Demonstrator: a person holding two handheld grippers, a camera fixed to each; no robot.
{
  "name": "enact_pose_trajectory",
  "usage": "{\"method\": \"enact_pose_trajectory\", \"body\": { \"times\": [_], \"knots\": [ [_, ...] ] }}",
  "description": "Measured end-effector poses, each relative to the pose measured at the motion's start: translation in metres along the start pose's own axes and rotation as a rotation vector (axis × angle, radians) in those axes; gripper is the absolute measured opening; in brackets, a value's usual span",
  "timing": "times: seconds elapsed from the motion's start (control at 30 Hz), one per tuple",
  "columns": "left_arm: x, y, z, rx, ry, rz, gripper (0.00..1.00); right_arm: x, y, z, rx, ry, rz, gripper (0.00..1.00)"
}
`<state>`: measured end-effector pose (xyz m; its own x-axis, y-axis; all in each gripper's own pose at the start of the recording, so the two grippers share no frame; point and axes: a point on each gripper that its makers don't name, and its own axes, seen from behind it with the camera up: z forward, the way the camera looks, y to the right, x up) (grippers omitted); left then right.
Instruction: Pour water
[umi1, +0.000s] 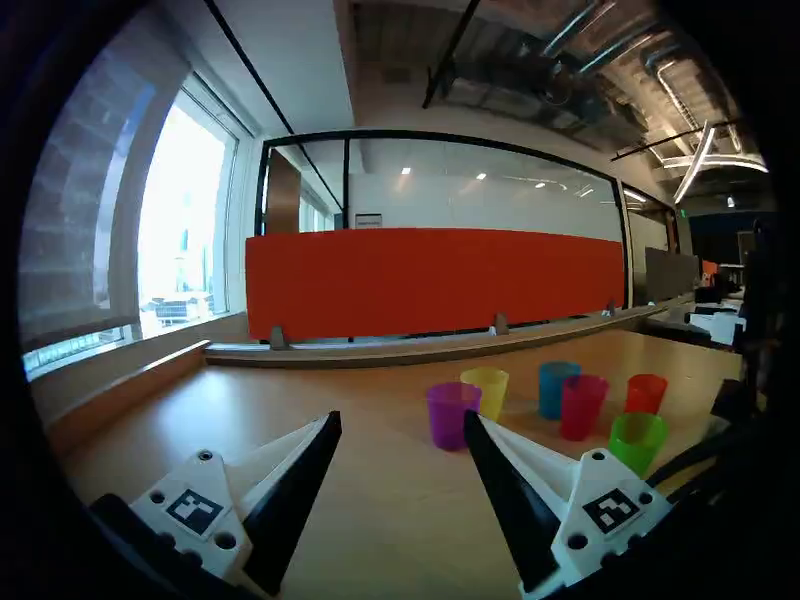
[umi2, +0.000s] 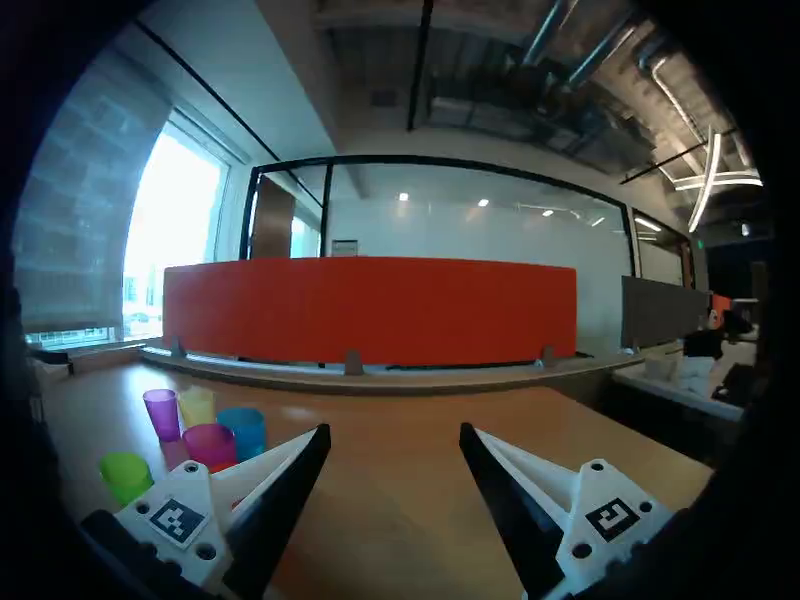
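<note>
- Table (umi1: 300, 400): wooden; carries all the task items; extends ahead of both sets of jaws up to an orange partition (umi1: 430, 280).
- Left gripper (umi1: 401, 418): fingers spread apart; nothing between them; held low over the table.
- Right gripper (umi2: 393, 430): fingers likewise apart and empty; bare table (umi2: 420, 500) straight ahead of the jaws.
- Cups, as seen from the left jaws: all lie ahead and to the right; purple cup (umi1: 450, 415) sits just beyond the right fingertip; yellow cup (umi1: 487, 388) stands just behind it; blue cup (umi1: 556, 385) and pink cup (umi1: 582, 405) stand further right; red cup (umi1: 645, 392) and green cup (umi1: 636, 440) furthest right.
- Cups, as seen from the right jaws: ahead and well to the left; pink cup (umi2: 208, 443) and blue cup (umi2: 243, 428) beside the left finger; purple cup (umi2: 162, 412), yellow cup (umi2: 196, 405) and green cup (umi2: 125, 473) further left.
- Orientation: every cup stands upright, long axis vertical (contents cannot be told).
- Assessment: the left gripper appears the nearer; a short advance and a slight turn to its right would likely bring the purple cup between the jaws; the right gripper would need a wide swing to its left.
</note>
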<state>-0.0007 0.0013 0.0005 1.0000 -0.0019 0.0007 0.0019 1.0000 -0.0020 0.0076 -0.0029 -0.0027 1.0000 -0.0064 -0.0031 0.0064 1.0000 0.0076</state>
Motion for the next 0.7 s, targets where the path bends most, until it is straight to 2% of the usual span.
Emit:
{"method": "enact_pose_trajectory", "body": {
  "times": [0.2, 0.4, 0.53, 0.7],
  "knots": [
    [-0.004, 0.019, 0.007, -0.045, -0.01, -0.021, 0.9, 0.016, -0.01, 0.0, 0.042, 0.004, -0.017, 1.0],
    [0.003, 0.025, 0.012, -0.058, -0.02, 0.02, 0.9, 0.02, -0.025, 0.001, 0.103, -0.022, -0.037, 1.0],
    [0.003, 0.035, 0.013, -0.095, -0.03, 0.034, 0.9, 0.019, -0.039, 0.0, 0.167, -0.046, -0.053, 1.0],
    [0.002, 0.055, 0.014, -0.181, -0.056, 0.046, 0.9, 0.015, -0.063, -0.004, 0.28, -0.09, -0.061, 1.0]
  ]
}}
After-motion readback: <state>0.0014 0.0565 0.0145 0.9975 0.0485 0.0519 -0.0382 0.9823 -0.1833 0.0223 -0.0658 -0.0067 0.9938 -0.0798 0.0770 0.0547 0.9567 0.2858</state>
